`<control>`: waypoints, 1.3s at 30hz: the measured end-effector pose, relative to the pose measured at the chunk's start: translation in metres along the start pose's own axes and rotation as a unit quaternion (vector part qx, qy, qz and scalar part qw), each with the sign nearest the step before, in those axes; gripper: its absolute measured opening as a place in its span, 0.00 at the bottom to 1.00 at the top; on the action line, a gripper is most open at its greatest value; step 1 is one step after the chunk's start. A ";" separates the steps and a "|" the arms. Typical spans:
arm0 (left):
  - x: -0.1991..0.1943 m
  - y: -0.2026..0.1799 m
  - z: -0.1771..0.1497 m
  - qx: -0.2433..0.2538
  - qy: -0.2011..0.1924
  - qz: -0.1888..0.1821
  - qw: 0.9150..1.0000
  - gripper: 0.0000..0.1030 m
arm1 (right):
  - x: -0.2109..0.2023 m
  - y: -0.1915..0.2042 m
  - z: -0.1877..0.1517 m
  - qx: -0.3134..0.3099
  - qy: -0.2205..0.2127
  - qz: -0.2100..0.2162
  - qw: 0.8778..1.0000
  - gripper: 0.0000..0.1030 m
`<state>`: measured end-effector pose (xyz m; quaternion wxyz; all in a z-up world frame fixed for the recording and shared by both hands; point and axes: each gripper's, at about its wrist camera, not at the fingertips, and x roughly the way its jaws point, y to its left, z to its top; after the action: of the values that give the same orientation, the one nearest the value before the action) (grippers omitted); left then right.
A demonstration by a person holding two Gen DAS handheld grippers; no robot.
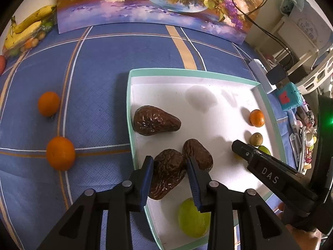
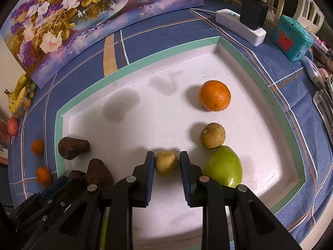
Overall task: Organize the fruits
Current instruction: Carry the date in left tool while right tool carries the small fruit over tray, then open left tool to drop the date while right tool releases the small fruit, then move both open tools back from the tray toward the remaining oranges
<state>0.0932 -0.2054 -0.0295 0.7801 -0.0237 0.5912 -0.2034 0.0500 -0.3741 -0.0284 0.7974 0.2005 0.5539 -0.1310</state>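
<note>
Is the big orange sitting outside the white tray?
No, the big orange sits inside the white tray, near its far side.

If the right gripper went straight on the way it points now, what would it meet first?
Nothing new: the right gripper is already shut on a small yellowish fruit. Pushed further, fruit and fingers would probably press into the white tray floor, though depth is unclear.

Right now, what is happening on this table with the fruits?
A person is sorting fruit into a white tray with two handheld grippers. The left gripper is shut on a wrinkled brown avocado; the right gripper is shut on a small yellowish fruit. Two oranges lie outside on the blue cloth.
</note>
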 end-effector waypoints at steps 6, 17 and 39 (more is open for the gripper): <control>-0.002 -0.005 0.000 0.012 0.001 0.001 1.000 0.45 | -0.017 0.000 0.002 0.004 -0.016 0.004 1.000 0.24; -0.032 0.003 0.004 0.003 -0.031 0.003 1.000 0.47 | -0.053 0.003 0.006 0.004 -0.061 0.017 0.998 0.24; -0.088 0.128 0.006 -0.149 -0.104 0.083 0.980 0.96 | -0.048 0.044 -0.006 -0.058 -0.060 0.031 0.996 0.67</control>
<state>0.1161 -0.0594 0.0166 0.8391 -0.1118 0.5306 -0.0440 0.0466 -0.3332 0.0226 0.8430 0.1631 0.5053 -0.0861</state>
